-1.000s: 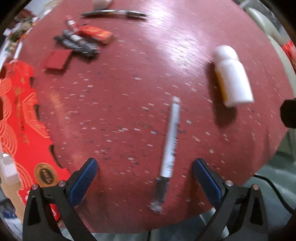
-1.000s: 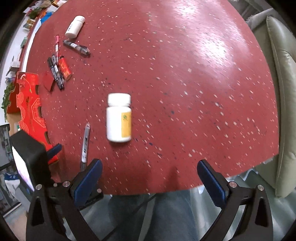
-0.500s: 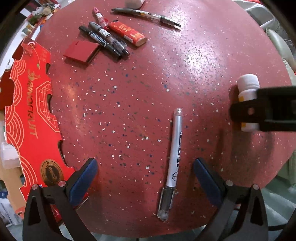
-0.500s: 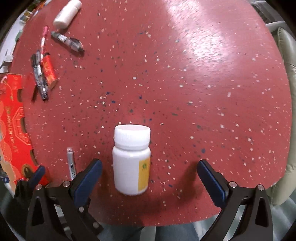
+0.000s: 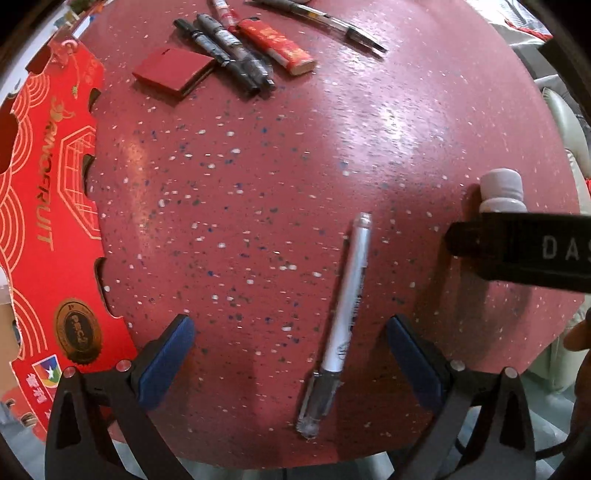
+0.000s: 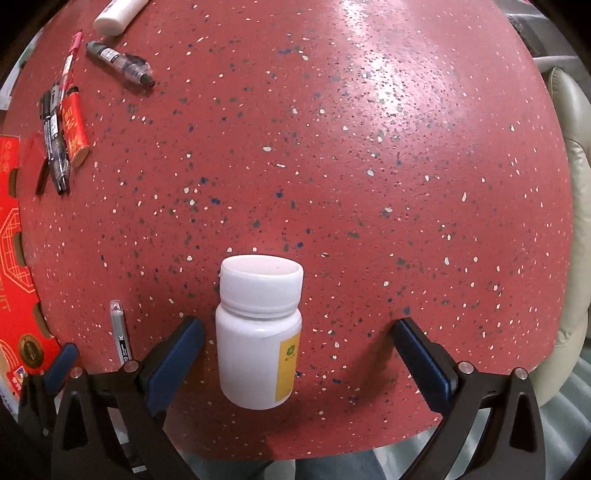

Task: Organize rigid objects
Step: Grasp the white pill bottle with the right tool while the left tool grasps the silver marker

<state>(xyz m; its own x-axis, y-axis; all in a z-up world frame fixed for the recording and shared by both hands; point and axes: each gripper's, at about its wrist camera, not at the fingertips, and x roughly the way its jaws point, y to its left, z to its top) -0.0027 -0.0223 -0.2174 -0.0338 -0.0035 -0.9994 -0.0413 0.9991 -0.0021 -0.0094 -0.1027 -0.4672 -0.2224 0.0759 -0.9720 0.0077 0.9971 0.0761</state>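
A silver pen (image 5: 347, 306) lies on the red speckled table, between the open fingers of my left gripper (image 5: 291, 354), nearer the right finger. A white pill bottle (image 6: 260, 332) with a yellow label lies on its side between the open fingers of my right gripper (image 6: 297, 354), close to the left finger. The bottle's cap shows in the left wrist view (image 5: 501, 192), partly hidden behind the right gripper's black body. The silver pen's tip shows in the right wrist view (image 6: 120, 328).
A group sits at the far left: two black markers (image 5: 229, 51), a red lighter (image 5: 275, 44), a flat red case (image 5: 173, 72), a clear pen (image 5: 321, 20). A red cardboard box (image 5: 44, 221) lines the left edge. Another white bottle (image 6: 118, 13) lies far back. A beige chair (image 6: 569, 221) stands right.
Both grippers have moved forward and lower over the table. The bottle now lies between the right fingers, and the pen lies deeper between the left fingers. Nothing was grasped.
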